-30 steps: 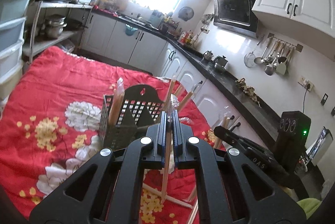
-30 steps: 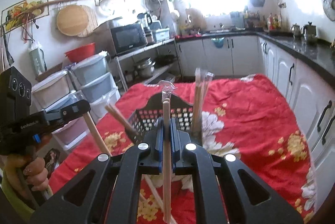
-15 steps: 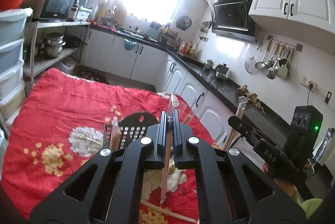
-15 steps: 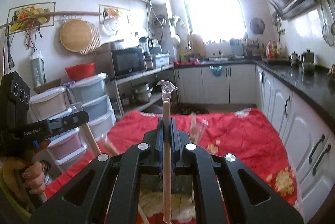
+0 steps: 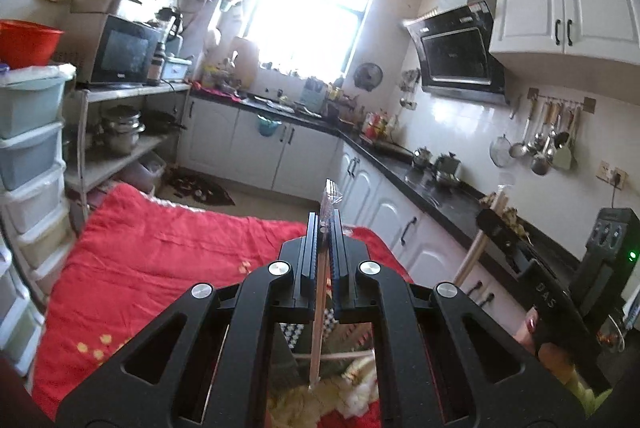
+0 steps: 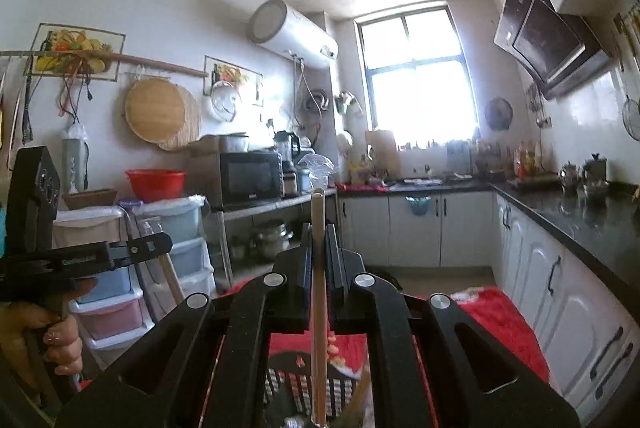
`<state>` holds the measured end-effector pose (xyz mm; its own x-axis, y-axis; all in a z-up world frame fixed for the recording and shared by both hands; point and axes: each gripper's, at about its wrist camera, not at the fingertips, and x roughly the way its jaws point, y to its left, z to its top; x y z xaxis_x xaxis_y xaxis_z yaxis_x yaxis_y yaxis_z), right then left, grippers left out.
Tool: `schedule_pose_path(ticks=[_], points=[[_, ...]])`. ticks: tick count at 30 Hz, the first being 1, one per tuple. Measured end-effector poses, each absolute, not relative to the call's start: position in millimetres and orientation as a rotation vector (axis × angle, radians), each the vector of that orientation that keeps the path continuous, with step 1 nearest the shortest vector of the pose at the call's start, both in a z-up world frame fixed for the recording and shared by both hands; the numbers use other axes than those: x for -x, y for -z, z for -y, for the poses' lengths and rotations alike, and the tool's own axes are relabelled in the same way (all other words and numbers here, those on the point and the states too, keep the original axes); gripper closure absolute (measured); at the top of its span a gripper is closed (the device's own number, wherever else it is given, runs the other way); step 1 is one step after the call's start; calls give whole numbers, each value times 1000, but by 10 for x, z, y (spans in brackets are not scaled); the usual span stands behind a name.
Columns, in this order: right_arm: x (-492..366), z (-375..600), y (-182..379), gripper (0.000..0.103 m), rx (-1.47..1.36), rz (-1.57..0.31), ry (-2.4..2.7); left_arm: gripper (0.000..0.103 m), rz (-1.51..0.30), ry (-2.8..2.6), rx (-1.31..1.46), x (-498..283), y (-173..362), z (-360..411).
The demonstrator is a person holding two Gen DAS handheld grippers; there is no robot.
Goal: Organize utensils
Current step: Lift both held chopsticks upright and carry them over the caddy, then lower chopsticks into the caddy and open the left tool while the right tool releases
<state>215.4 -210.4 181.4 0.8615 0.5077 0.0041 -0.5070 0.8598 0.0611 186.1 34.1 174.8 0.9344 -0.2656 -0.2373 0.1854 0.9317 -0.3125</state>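
The bench (image 5: 152, 268) is covered by a red flowered cloth and runs away toward the white cabinets and the window. On it, low in both views and mostly hidden behind the black frames of the tools, stands a dark mesh caddy (image 6: 288, 388); the left view shows only a patch of its grid (image 5: 294, 332) between the arms.

The left tongs (image 5: 326, 228) are closed on a wrapped fork (image 5: 320, 304): its wooden handle hangs down toward the cloth and its tines, in a clear sleeve, stick up past the jaw tips. The right tongs (image 6: 319, 240) are likewise clamped tight on a wrapped stick (image 6: 319, 308), a pale wooden utensil whose head I cannot make out under the crumpled plastic at the top. Both pieces stand close to upright, long axis running top to bottom.

Each tool shows in the other's view, well off to the side and raised, with fingers of a hand (image 6: 60, 340) wrapped round the left tool's grip.

The relation that counts: the caddy lies below and just ahead of both pairs of tongs, and each utensil's lower end already points down at it. In the right view the stick's foot sits over the mesh, so I judge the right hand nearer to a drop; the left fork's tip hangs over the cloth just short of the caddy. A straight lowering, kept vertical, looks like the need.
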Motion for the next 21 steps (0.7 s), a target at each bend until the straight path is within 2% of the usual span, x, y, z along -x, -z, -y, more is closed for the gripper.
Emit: schedule_pose_path(ticks=[13,21], points=[[-2496,1862,-1476,97,-42,-36,-550,101,-170,107,260,-2111,-1667,-386],[-2639,1739,-1234,97,-48,-79,-534,100,-207,90,255,-2231,-1385,-355]])
